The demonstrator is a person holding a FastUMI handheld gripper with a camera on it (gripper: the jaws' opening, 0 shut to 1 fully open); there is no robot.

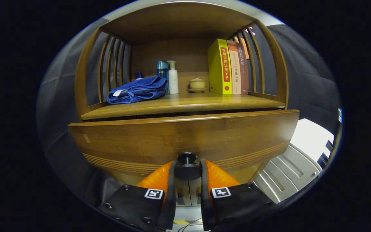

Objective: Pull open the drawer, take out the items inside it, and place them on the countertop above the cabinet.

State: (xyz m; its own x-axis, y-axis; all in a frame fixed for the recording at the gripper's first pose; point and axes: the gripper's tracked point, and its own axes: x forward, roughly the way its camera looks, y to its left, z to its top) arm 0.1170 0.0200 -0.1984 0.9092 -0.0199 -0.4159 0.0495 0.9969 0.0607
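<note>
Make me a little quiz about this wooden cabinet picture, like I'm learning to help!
1. True or false: the tool has its fingers closed on the drawer knob.
2. What lies folded at the left of the countertop? A) blue towel B) red hat C) green sock
3. Fill in: the drawer is pulled out only a ____.

Key
1. True, both fingers press on the knob.
2. A, the blue towel, beside the white pump bottle.
3. Little; a narrow gap shows under the countertop.
</note>
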